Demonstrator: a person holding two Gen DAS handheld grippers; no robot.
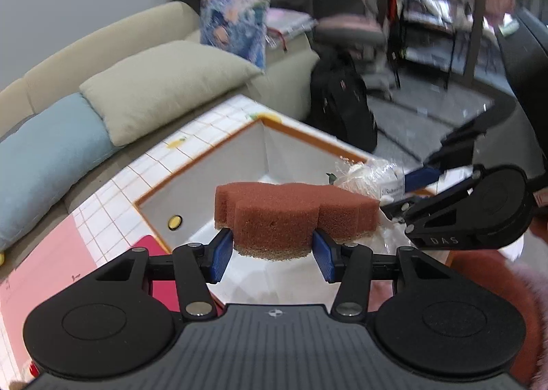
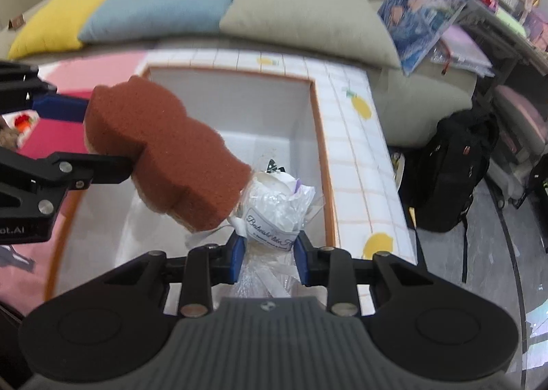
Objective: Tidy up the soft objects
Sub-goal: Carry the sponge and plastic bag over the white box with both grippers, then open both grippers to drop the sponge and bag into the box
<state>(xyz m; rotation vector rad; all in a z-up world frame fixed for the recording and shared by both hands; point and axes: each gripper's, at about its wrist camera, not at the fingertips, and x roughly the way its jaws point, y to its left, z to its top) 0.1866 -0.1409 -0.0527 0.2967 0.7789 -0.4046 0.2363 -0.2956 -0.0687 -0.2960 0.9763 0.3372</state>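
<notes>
My left gripper (image 1: 273, 251) is shut on a brown scalloped sponge (image 1: 294, 215) with a tan underside and holds it above the open white box (image 1: 205, 181). The sponge also shows in the right wrist view (image 2: 164, 147), with the left gripper (image 2: 85, 136) at the left edge. My right gripper (image 2: 269, 258) is shut on a clear-wrapped white soft bundle with a label (image 2: 277, 208), held over the box (image 2: 301, 123) beside the sponge. The bundle and right gripper (image 1: 411, 191) show at right in the left wrist view.
The box has an orange rim and a white tiled lemon-print cover (image 2: 356, 136). A beige sofa with yellow (image 2: 58, 16), blue (image 2: 161, 3) and grey (image 2: 301, 13) cushions stands behind. A black backpack (image 2: 452, 171) stands on the floor at right. Pink mats (image 1: 44, 266) lie to the left.
</notes>
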